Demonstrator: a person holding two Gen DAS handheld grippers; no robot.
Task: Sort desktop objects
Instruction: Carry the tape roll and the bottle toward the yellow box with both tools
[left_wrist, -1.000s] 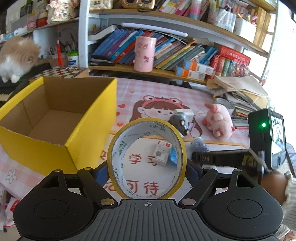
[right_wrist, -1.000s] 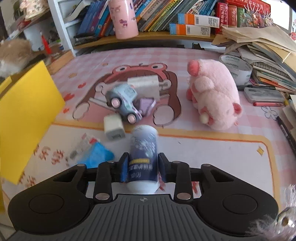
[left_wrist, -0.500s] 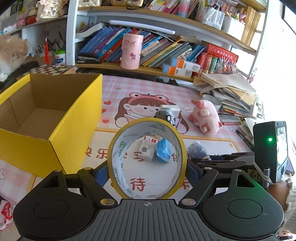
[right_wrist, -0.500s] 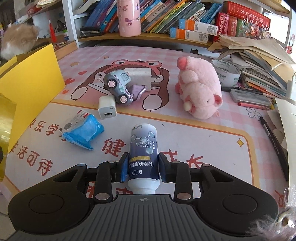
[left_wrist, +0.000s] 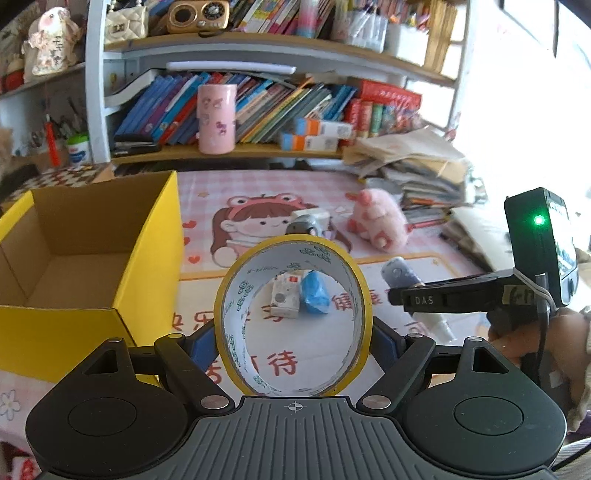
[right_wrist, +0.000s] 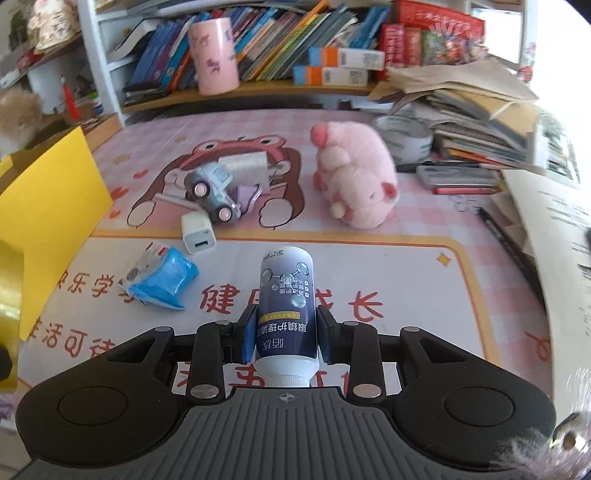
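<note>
My left gripper (left_wrist: 293, 341) is shut on a yellow tape roll (left_wrist: 255, 280), held upright above the desk mat just right of the open yellow box (left_wrist: 155, 236). My right gripper (right_wrist: 286, 326) is shut on a dark blue bottle (right_wrist: 286, 295), cap toward the camera, held above the mat; it also shows at the right of the left wrist view (left_wrist: 400, 273). On the mat lie a blue packet (right_wrist: 162, 280), a white charger (right_wrist: 197, 232), a toy car (right_wrist: 212, 190) and a pink plush (right_wrist: 351, 181).
A bookshelf with a pink cup (left_wrist: 216, 118) lines the back. A stack of books and papers (right_wrist: 476, 118) and a grey tape roll (right_wrist: 404, 138) fill the right side. The yellow box wall (right_wrist: 48, 206) stands at the left of the right wrist view.
Both grippers have drawn back and up from the desk with their loads; the objects on the mat look farther away. The yellow box sits further left in the left wrist view.
</note>
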